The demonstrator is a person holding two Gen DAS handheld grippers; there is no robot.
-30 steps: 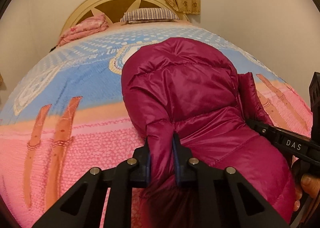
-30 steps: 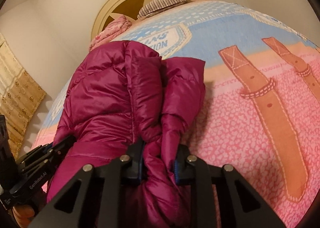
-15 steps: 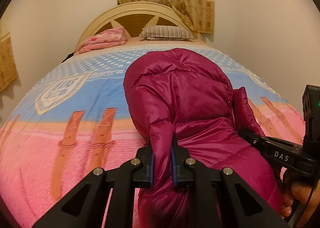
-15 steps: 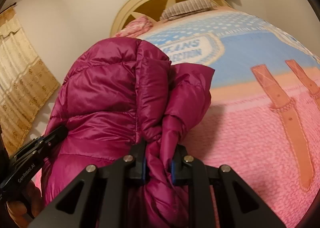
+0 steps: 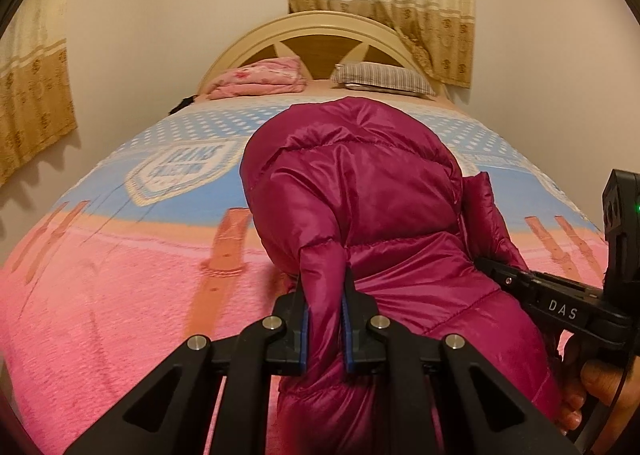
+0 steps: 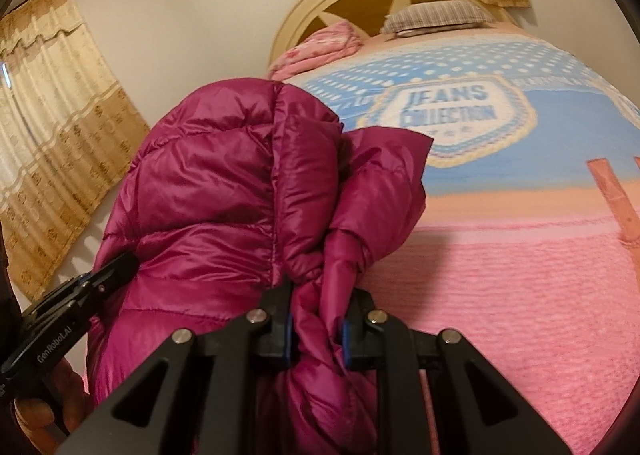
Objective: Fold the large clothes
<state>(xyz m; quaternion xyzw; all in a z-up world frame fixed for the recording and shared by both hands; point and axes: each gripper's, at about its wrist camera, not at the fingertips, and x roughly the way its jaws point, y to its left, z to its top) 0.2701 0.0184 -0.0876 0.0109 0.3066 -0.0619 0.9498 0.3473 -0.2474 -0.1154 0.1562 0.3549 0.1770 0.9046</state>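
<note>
Warm dim indoor light, soft focus, fisheye-bent edges.

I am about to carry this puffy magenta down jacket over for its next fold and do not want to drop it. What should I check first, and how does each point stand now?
1. Left gripper clamped on the puffy magenta down jacket: ok, a fold sits pinched between its pads.
2. Right gripper clamped: ok, it holds a thicker bunched fold.
3. Jacket lifted clear of the pink and blue bedspread: cannot tell, its lower part is hidden.
4. Landing area free: ok, the bedspread ahead is bare.
5. Folded pink quilt and striped pillow out of the way: ok, both lie by the headboard.
</note>
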